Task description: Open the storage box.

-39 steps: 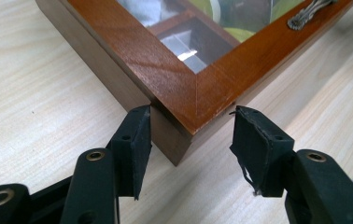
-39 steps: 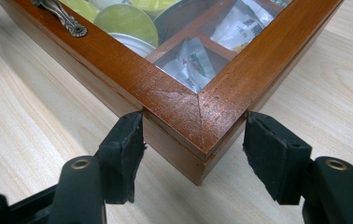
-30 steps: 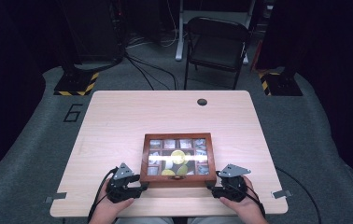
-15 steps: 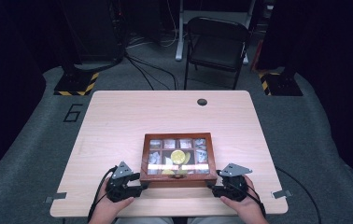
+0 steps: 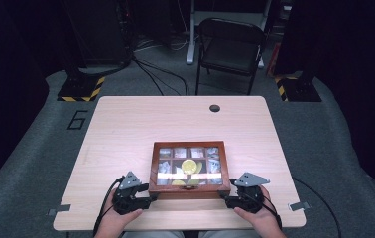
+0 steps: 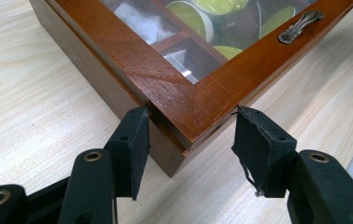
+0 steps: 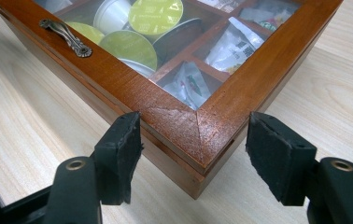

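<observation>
A brown wooden box (image 5: 189, 190) with a glass lid lies closed near the table's front edge. Under the glass are green coffee capsules (image 7: 155, 14) and small sachets (image 7: 233, 46). A metal handle (image 7: 66, 37) sits on the lid's front rail. My left gripper (image 5: 148, 191) straddles the box's front left corner (image 6: 188, 126), with both pads against the wood. My right gripper (image 5: 226, 196) straddles the front right corner (image 7: 198, 140). Its jaws have just been opening, and its pads stand a little off the box's sides.
The light wooden table (image 5: 126, 129) has a small round hole (image 5: 215, 108) at its far edge. A black folding chair (image 5: 230, 49) stands behind the table, and cables run across the grey floor. The person's hands sit at the table's front edge.
</observation>
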